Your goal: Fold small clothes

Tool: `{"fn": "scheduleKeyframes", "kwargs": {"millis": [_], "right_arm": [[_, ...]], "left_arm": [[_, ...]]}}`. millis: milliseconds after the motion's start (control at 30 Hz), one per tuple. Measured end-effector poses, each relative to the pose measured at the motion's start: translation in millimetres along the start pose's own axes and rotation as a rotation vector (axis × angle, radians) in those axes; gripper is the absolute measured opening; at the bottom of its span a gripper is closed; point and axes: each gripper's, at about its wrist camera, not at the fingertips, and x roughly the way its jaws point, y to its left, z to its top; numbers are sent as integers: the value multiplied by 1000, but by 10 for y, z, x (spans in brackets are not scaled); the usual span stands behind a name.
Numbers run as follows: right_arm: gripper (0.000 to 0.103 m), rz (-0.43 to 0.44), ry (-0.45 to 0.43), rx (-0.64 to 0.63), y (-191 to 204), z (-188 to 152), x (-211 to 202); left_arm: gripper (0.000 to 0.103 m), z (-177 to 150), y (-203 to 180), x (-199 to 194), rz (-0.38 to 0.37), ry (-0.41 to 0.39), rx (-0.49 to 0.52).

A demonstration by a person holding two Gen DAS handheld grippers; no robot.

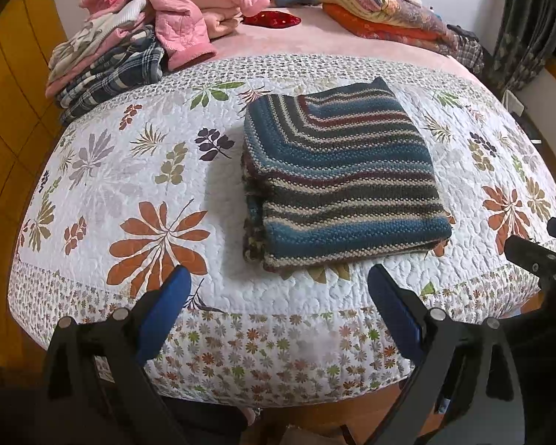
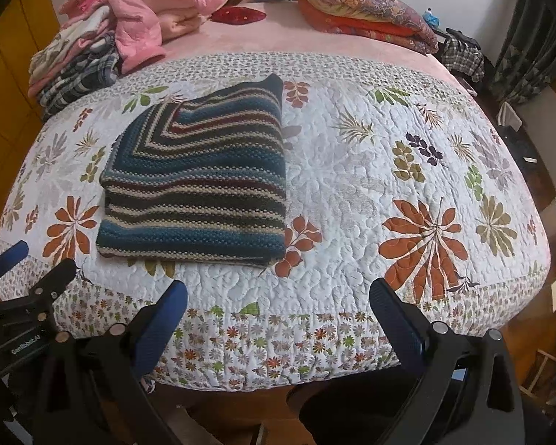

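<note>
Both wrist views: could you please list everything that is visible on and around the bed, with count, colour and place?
striped knitted garment: one, blue, cream and dark red, folded, centre of quilt
floral quilt: one, white with orange and green leaves, covering near half of the bed
pink sheet: one, far half of the bed
clothes pile: one, pink, plaid, far left
folded quilts: one stack, orange and patterned, far right
red item: one, far centre
curtain: one, dark, right
left hand-held gripper: blue pads, open, empty
right hand-held gripper: blue pads, open, empty

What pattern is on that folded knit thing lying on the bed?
The folded knit garment has blue, cream, dark red and dark stripes, clearest in the left wrist view.
</note>
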Motion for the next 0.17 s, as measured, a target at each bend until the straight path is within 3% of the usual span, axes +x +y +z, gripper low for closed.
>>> {"fn": "scheduleKeyframes", "kwargs": {"millis": [167], "right_arm": [[99,-1,5,4,-13,3,11]], "left_arm": [[96,2,0,-3,-1,0,0]]}}
